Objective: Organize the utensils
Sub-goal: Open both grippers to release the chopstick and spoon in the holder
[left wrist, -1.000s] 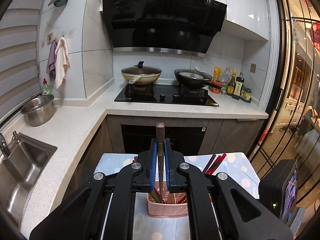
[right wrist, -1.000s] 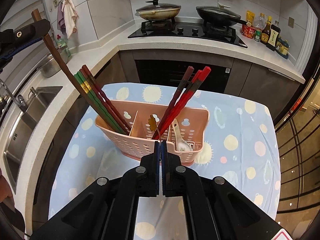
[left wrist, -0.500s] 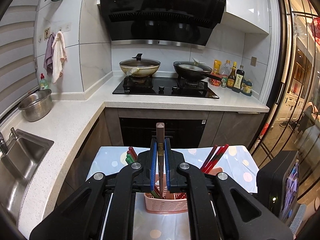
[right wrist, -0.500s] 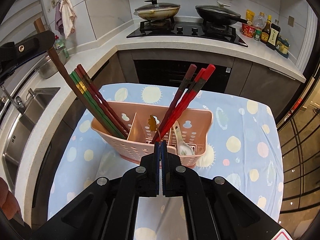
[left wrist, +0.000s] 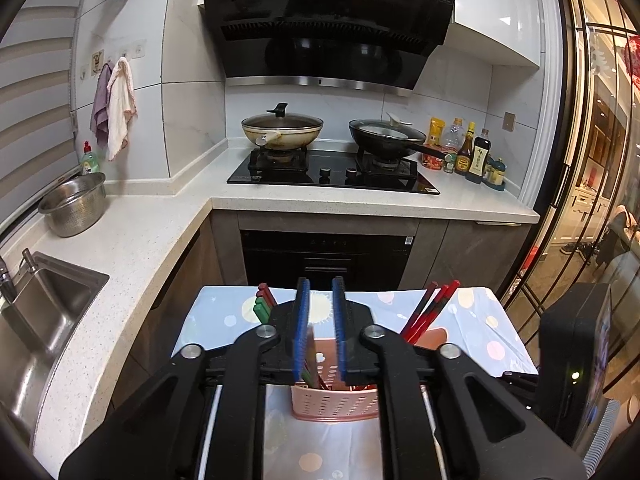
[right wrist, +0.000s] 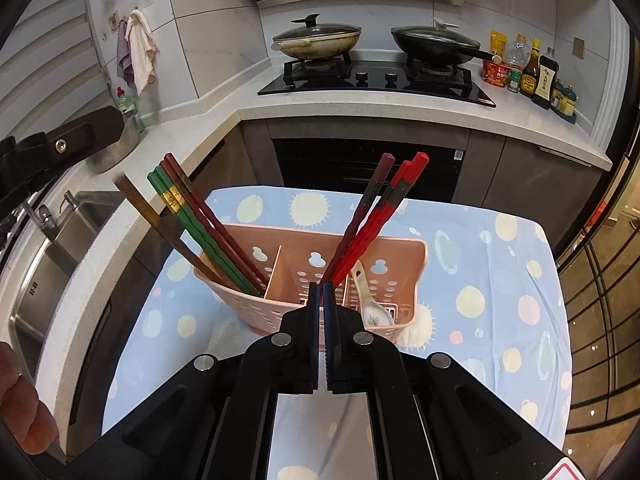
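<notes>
A pink slotted utensil basket (right wrist: 256, 308) stands on the dotted blue tablecloth (right wrist: 500, 280). Its left compartment holds a brown chopstick (right wrist: 160, 222) with green and dark red chopsticks (right wrist: 192, 208). Red and brown chopsticks (right wrist: 380, 208) lean in the right part, beside a ceramic spoon (right wrist: 372, 308). My left gripper (left wrist: 319, 292) is open and empty above the basket (left wrist: 336, 404); one of its fingers (right wrist: 72, 136) shows in the right wrist view. My right gripper (right wrist: 321, 288) is shut and empty, just in front of the basket.
A counter (left wrist: 132, 240) with a sink (left wrist: 44, 312) and a steel bowl (left wrist: 74, 204) runs along the left. A hob (left wrist: 332, 176) with two pans is behind. Sauce bottles (left wrist: 472, 156) stand at the right. A glass door (left wrist: 592, 160) closes the right side.
My left gripper opened and let go of the brown chopstick, which now leans in the basket's left compartment. The left gripper rose and drew back. The right gripper stayed shut.
</notes>
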Demonstrator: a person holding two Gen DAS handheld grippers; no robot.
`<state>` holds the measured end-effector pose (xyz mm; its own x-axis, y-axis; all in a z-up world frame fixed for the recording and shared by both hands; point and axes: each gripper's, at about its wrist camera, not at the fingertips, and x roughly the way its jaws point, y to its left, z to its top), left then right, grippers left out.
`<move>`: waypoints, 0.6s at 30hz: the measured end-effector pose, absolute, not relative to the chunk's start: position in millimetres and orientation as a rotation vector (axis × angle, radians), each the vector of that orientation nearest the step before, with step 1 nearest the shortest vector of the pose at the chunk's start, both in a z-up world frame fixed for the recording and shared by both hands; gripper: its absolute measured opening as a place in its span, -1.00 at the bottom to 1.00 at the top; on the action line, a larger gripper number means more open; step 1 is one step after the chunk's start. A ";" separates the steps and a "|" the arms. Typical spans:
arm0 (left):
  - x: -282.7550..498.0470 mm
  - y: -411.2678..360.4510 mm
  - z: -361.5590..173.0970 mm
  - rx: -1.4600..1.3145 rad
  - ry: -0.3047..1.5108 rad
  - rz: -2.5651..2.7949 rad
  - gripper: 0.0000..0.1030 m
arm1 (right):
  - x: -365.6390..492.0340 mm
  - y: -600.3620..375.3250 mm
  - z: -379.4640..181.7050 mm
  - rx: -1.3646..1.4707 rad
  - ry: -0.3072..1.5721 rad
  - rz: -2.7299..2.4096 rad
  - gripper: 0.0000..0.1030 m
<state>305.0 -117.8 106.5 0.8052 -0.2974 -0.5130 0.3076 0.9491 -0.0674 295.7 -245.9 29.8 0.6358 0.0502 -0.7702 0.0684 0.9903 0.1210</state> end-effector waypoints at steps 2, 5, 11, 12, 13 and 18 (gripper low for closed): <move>303.1 -116.5 105.7 0.015 0.539 -0.314 -0.29 | 293.3 -246.6 31.8 0.152 0.872 -0.011 -0.90; 300.3 -115.0 104.2 0.020 0.536 -0.304 -0.24 | 290.5 -247.0 34.2 0.159 0.858 -0.011 -0.89; 297.3 -112.7 99.3 0.027 0.547 -0.294 -0.05 | 285.9 -244.5 37.2 0.151 0.843 -0.018 -0.86; 296.0 -112.0 98.4 0.028 0.547 -0.292 -0.02 | 285.1 -244.5 37.2 0.151 0.841 -0.020 -0.84; 294.1 -111.9 97.6 0.029 0.547 -0.292 0.00 | 284.0 -244.8 37.0 0.152 0.840 -0.021 -0.82; 285.1 -106.4 91.1 0.030 0.556 -0.290 0.14 | 274.1 -248.5 38.9 0.167 0.820 -0.026 -0.57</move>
<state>285.1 -106.4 91.1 0.8097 -0.2628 -0.5247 0.2792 0.9590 -0.0495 274.1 -248.5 38.9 0.6825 0.0412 -0.7298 0.0878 0.9866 0.1378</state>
